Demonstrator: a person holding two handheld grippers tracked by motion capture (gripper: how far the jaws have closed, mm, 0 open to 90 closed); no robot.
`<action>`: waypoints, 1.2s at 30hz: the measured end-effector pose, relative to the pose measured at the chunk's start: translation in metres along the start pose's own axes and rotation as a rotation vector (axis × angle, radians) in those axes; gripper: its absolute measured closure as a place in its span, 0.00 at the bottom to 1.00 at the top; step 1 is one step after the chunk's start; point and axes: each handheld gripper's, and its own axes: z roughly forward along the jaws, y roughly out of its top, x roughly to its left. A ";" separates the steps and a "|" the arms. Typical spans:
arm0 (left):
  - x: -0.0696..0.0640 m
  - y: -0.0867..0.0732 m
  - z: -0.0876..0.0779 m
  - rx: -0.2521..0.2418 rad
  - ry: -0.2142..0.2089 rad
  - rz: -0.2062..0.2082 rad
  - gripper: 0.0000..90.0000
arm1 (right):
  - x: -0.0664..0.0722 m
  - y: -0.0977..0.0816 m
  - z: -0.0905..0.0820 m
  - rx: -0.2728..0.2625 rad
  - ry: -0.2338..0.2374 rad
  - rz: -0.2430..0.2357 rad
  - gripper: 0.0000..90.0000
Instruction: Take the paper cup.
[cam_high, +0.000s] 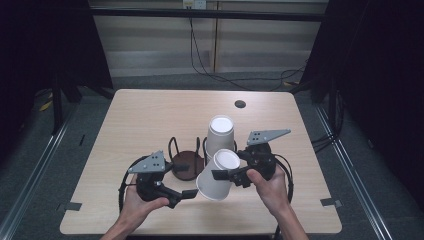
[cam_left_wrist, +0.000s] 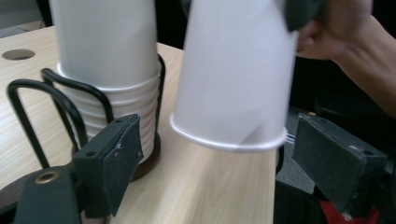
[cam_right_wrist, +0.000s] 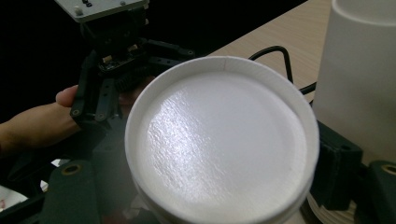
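A white paper cup hangs upside down and tilted over the table's front middle, with my right gripper shut on its sides. In the right gripper view its flat base faces the camera between the jaws. My left gripper stands open just left of the cup. In the left gripper view the cup's rim hangs ahead of the spread pads, and neither pad touches it. Behind it, a stack of white cups stands upside down in a black wire holder.
Left of the stack, the holder's other slot shows a bare brown base ringed by wire hoops. The wooden table has a small round hole at the back. Cables lie on the floor beyond the far edge.
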 end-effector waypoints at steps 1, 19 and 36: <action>0.000 0.000 0.000 -0.001 -0.006 -0.002 0.17 | 0.000 0.000 0.001 -0.001 0.006 -0.001 0.27; -0.005 -0.008 0.010 0.022 -0.032 -0.008 0.17 | 0.000 -0.002 0.021 0.016 0.052 0.010 0.27; -0.001 -0.019 0.017 0.043 -0.061 -0.016 0.14 | 0.005 -0.002 0.042 0.047 0.084 -0.003 0.27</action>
